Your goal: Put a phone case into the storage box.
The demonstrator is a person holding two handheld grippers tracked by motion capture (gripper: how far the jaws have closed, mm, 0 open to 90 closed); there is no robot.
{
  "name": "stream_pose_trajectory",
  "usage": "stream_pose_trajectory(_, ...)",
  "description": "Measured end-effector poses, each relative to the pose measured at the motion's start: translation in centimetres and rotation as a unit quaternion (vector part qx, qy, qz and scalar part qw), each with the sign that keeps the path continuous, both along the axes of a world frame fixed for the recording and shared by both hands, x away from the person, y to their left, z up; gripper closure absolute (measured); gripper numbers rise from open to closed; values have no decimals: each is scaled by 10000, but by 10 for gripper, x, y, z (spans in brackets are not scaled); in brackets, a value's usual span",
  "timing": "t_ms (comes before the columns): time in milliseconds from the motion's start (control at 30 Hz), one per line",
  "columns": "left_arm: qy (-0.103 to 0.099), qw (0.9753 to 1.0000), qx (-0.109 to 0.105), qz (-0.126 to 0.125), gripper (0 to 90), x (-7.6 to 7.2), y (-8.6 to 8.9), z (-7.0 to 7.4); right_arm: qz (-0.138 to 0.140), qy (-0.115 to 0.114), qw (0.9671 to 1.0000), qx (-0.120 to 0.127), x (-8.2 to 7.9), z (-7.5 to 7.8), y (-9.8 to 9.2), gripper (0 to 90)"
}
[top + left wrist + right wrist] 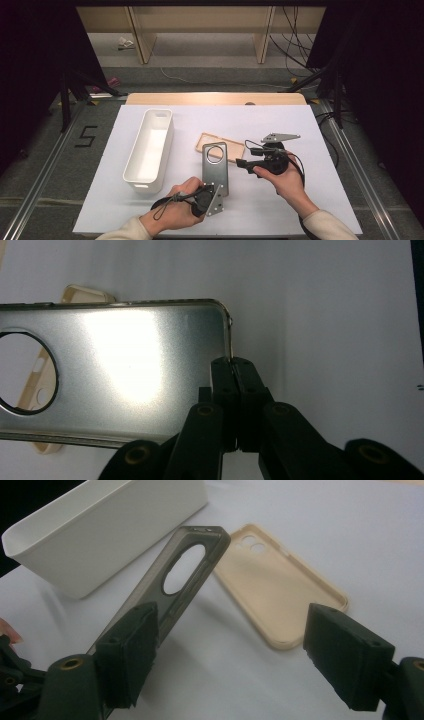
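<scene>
A smoky grey phone case [215, 167] with a round camera hole is lifted off the table, and my left gripper [216, 190] is shut on its near short edge. In the left gripper view the jaws pinch that rim [233, 367] of the grey case [125, 370]. A beige phone case [227, 145] lies open side up on the white table behind it. My right gripper [245, 153] stands open just right of the grey case. In the right gripper view its pads [132, 650] are wide apart, with the grey case [192, 575] by the left pad and the beige case [280, 590] beyond.
A long white bin [150, 150] stands empty at the left of the white tabletop [300, 200]; it also shows at the top left of the right gripper view as the white bin [110, 525]. Beyond the table's far edge are floor, cables and wooden shelving.
</scene>
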State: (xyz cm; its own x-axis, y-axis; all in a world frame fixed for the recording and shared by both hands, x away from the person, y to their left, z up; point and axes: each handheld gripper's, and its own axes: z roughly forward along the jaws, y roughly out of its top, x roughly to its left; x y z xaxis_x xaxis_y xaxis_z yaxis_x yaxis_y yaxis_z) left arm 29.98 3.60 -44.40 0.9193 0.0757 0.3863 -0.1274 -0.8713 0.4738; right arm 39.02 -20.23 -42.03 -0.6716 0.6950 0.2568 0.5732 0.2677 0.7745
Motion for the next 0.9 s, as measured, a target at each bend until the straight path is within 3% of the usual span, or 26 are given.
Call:
stream_pose_trajectory(400,-48,9999,50,-90,887,-1,-3,0,6,43,10000,40,1,0,2,231)
stream_pose_trajectory(900,-94,9998,31,-145,887,-5,-5,2,124,175,9997,90,13,-3,24,245)
